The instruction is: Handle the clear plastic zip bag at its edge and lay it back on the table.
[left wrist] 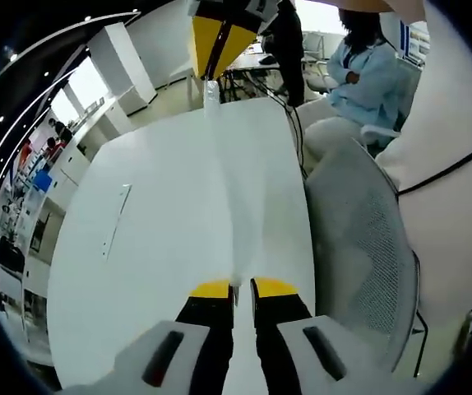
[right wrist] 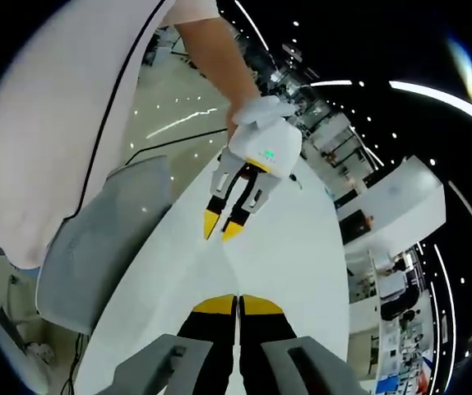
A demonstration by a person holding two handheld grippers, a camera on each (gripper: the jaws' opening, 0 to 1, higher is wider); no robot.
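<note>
The clear plastic zip bag (left wrist: 229,181) hangs stretched as a narrow see-through strip above the white table (left wrist: 154,271). My left gripper (left wrist: 234,288) is shut on its near edge, yellow tips pressed together. My right gripper (left wrist: 211,76) comes in from the top of the left gripper view and pinches the far end. In the right gripper view my right gripper (right wrist: 238,304) is shut on the bag (right wrist: 230,267). Opposite it, the left gripper (right wrist: 222,233), held by a white-gloved hand (right wrist: 262,140), grips the other end over the table (right wrist: 293,255).
A grey mesh chair (left wrist: 367,247) stands against the table's right edge, and it also appears as the chair (right wrist: 96,247). A black cable (left wrist: 293,123) runs off the table's far corner. A seated person in light blue (left wrist: 359,74) is beyond it. A thin flat strip (left wrist: 114,220) lies on the left of the table.
</note>
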